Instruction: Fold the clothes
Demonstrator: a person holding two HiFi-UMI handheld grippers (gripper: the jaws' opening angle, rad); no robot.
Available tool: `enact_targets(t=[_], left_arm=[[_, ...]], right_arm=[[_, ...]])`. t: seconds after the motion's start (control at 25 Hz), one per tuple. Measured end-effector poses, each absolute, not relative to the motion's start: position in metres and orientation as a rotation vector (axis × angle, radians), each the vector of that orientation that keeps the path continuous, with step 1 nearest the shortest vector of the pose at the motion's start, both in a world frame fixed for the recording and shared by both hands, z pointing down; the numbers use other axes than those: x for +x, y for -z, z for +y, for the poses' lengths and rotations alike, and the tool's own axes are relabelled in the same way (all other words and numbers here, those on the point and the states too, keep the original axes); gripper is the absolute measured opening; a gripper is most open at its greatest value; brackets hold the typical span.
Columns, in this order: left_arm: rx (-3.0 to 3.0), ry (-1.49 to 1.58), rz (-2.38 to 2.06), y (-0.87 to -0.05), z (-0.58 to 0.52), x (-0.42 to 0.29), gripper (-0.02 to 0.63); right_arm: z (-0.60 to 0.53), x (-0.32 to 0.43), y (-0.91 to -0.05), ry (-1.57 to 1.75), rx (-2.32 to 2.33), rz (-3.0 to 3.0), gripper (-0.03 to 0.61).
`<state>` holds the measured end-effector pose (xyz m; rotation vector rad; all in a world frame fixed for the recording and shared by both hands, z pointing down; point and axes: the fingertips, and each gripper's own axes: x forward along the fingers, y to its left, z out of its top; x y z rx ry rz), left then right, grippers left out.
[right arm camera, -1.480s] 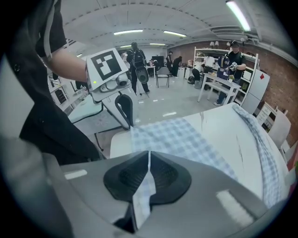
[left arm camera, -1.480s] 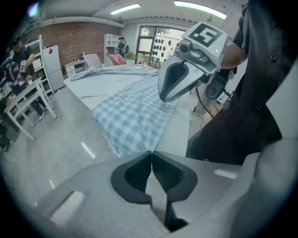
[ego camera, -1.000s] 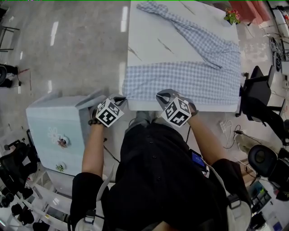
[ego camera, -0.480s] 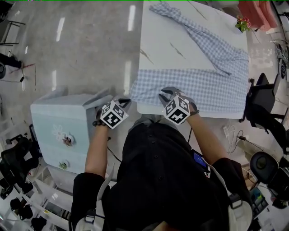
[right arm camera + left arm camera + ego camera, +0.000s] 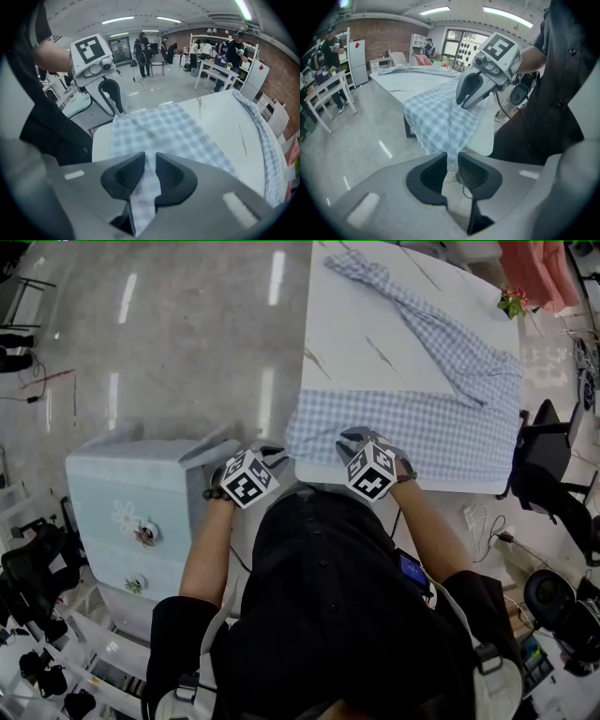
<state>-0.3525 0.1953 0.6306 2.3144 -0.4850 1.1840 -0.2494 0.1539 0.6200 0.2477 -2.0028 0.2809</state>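
A blue-and-white checked shirt (image 5: pixel 412 423) lies spread on the white marble table (image 5: pixel 356 343), with one long sleeve (image 5: pixel 441 334) trailing to the far left corner. Both grippers are at its near hem. My left gripper (image 5: pixel 272 454) (image 5: pixel 451 161) is at the shirt's near-left corner, which hangs off the table edge. Its jaws have just been opening, and the cloth (image 5: pixel 440 117) still runs through the narrow gap. My right gripper (image 5: pixel 349 439) (image 5: pixel 150 173) stands slightly open over the hem, with the cloth (image 5: pixel 159 131) between its jaws.
A pale blue cabinet (image 5: pixel 131 493) stands left of the table, close to my left hand. A black chair (image 5: pixel 548 451) is at the table's right side. A small flower pot (image 5: pixel 512 304) sits on the far right corner. People stand at white tables far off (image 5: pixel 225 51).
My right gripper has come down a little at the table's near edge. The left gripper has stayed at the shirt's corner. The head view has shifted left, so the table sits further right.
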Motion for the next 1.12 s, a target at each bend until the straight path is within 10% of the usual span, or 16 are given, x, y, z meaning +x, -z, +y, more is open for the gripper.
enact_targets(t=[0.48, 1.12], left_arm=[[2.342, -1.146, -0.454, -0.598, 0.177, -0.367, 0.199], [2.456, -1.119, -0.647, -0.563, 0.043, -0.308, 0.179]], right_arm=[[0.14, -0.266, -0.589, -0.313, 0.266, -2.072, 0.097], [0.017, -0.168, -0.551, -0.283, 0.543, -2.093, 0.095]])
